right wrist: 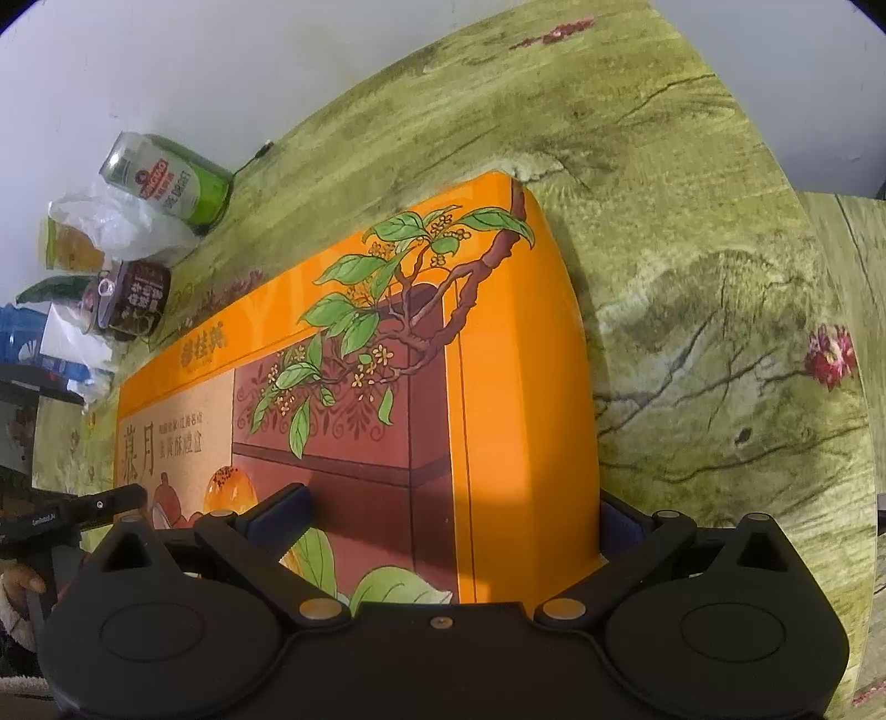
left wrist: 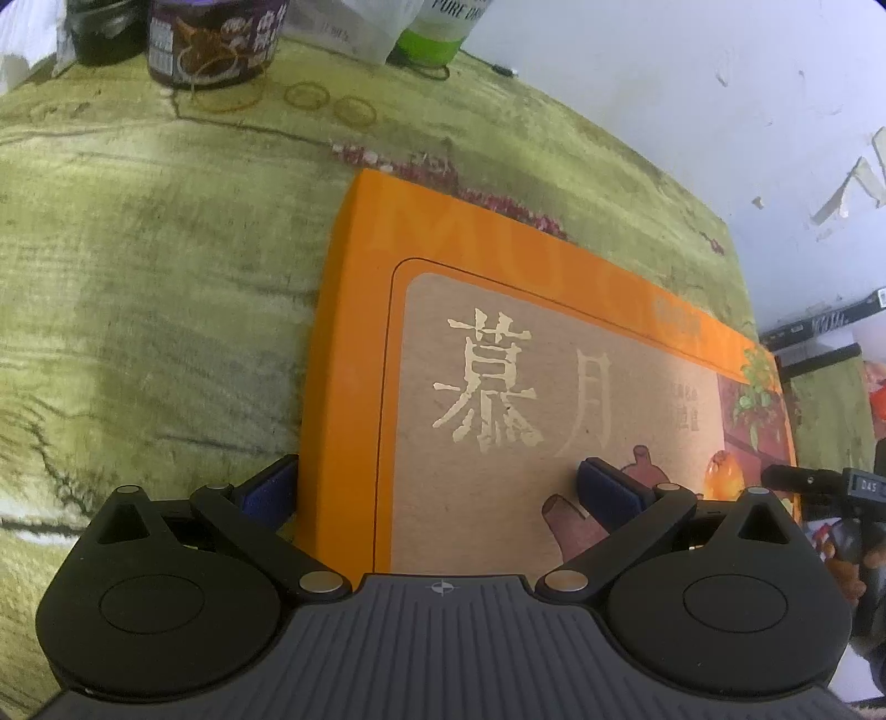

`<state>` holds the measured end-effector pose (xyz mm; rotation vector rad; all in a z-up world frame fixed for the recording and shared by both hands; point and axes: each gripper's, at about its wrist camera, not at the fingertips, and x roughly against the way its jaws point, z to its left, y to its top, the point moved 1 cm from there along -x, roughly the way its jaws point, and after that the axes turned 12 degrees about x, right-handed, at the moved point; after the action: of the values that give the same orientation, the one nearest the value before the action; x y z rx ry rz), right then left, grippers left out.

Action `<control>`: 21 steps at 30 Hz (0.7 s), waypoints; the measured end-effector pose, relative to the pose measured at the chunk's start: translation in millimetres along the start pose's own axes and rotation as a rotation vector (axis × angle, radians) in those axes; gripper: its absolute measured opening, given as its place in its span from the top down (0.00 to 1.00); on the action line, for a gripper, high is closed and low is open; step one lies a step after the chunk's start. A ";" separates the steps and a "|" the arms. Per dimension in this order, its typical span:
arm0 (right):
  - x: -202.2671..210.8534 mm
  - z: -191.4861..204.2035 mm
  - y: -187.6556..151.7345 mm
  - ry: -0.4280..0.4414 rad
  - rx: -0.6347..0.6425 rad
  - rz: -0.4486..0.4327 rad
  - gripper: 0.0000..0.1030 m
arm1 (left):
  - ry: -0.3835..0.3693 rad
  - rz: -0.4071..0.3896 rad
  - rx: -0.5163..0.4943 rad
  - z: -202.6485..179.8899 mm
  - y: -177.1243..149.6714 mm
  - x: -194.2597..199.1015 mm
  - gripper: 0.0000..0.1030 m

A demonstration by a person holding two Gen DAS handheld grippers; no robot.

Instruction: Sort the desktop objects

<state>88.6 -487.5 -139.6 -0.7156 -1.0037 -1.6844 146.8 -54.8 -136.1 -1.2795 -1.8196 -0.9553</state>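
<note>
Fingers on both grippers are spread wide and straddling the two near corners of the orange gift box [left wrist: 498, 343], so nothing is clamped yet. On the left gripper [left wrist: 443, 487], one blue-padded finger [left wrist: 271, 490] sits just outside the box's left side wall while the other rests over the printed lid. Same deal mirrored on the right gripper [right wrist: 459, 518]: one finger is over the lid artwork and the outer finger [right wrist: 623, 523] is tucked just beside the right side wall.

Handling-wise, my guess is this is a rigid cardboard pastry box: stiff enough, fairly light, but big and flat, and that glossy lid looks slippery. Contents are probably fragile, so I'd keep it level. Way too wide for either set of fingers to span, so pinching the edge at both ends or pressing in from both sides and lifting together seems like the move.

Box lies flat on the green patterned table [left wrist: 155, 288], stretching away from both sets of fingers. Well beyond the fingertips, near the wall, there's a dark jar [left wrist: 213, 44], a green can [right wrist: 171, 185] and some plastic bags [right wrist: 119, 227].
</note>
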 end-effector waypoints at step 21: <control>1.0 -16.6 53.0 -0.029 -0.013 -0.051 0.00 | -0.010 -0.012 -0.018 -37.7 56.9 -23.8 0.00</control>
<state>138.7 -510.5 -131.8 -0.7305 -1.0400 -1.7307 212.4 -84.4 -128.8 -1.2882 -1.8323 -0.9758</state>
